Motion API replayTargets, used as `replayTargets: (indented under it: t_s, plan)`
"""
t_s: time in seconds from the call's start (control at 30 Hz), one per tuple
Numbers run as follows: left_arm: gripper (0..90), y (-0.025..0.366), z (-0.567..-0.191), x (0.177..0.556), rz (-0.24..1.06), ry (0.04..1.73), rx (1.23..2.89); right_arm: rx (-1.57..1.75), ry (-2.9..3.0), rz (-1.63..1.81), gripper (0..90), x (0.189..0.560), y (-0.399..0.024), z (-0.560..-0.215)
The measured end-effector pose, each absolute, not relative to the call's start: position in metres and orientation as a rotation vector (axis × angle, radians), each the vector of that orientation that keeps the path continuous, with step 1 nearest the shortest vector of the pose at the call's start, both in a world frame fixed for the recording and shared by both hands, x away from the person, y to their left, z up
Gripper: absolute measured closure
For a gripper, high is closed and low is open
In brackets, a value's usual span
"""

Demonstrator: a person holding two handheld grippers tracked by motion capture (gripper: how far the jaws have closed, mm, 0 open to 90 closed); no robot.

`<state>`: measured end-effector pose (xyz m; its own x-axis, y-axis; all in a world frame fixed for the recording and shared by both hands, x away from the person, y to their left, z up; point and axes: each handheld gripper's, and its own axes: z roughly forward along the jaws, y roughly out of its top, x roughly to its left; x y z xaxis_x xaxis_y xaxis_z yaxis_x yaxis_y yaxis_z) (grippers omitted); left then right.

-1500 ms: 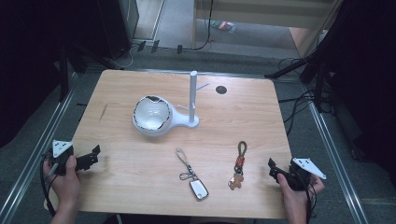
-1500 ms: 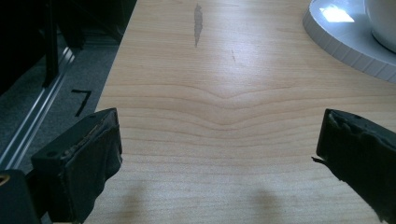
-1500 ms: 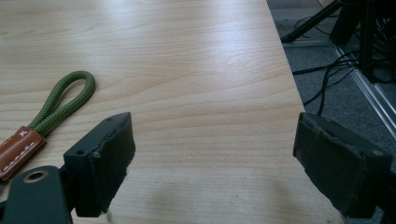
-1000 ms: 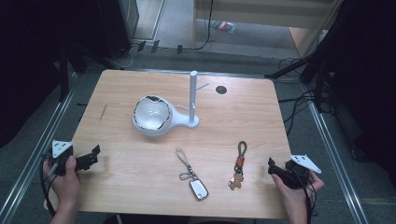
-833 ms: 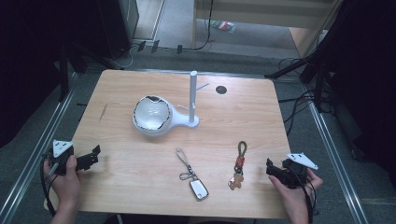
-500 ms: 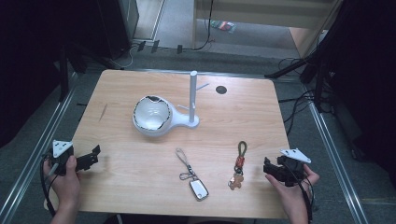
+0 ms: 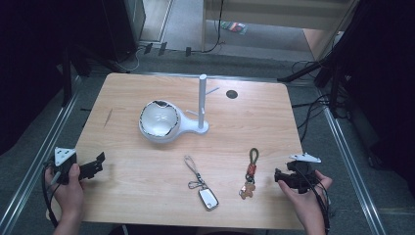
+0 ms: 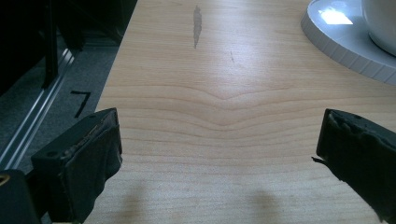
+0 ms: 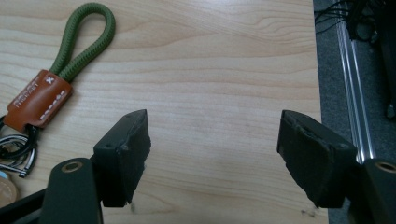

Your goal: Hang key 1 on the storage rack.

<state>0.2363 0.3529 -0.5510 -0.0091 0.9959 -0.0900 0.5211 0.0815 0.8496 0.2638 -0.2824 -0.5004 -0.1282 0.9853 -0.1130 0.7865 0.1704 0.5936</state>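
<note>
A green rope keychain (image 7: 251, 166) with a brown leather tag (image 9: 39, 100) lies on the wooden table (image 7: 147, 196) at the front right. My right gripper (image 7: 281, 177) hovers just right of it, open; its jaws have just been closing a little, with bare wood between them (image 9: 212, 154). A silver car key fob (image 7: 208, 198) on a thin lanyard lies at front centre. My left gripper (image 7: 99, 162) rests at the front left edge, open over bare table (image 8: 219, 154).
A white stand (image 7: 201, 110) with an upright post and a round bowl (image 7: 157, 120) sits mid-table; its base edge (image 8: 345, 42) shows far off in the left gripper view. A dark round hole (image 7: 231, 94) lies behind it. Metal rails (image 7: 352, 166) run along both table sides.
My right gripper has moved left toward the green keychain and lifted slightly, its jaws narrowing somewhat. The left gripper has stayed put.
</note>
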Motion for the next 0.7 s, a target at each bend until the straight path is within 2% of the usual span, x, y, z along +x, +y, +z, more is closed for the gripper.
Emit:
replayTargets:
  t_s: [0.37, 0.7]
  plan:
    - [0.3, 0.353, -0.551, 0.236, 0.818, 1.626, 1.533, 1.698, 2.1, 0.46, 29.4, 0.277, -0.285, -0.502]
    - [0.3, 0.353, -0.551, 0.236, 0.817, 1.625, 1.532, 1.71, 2.182, 0.398, 29.0, 0.282, -0.282, -0.503]
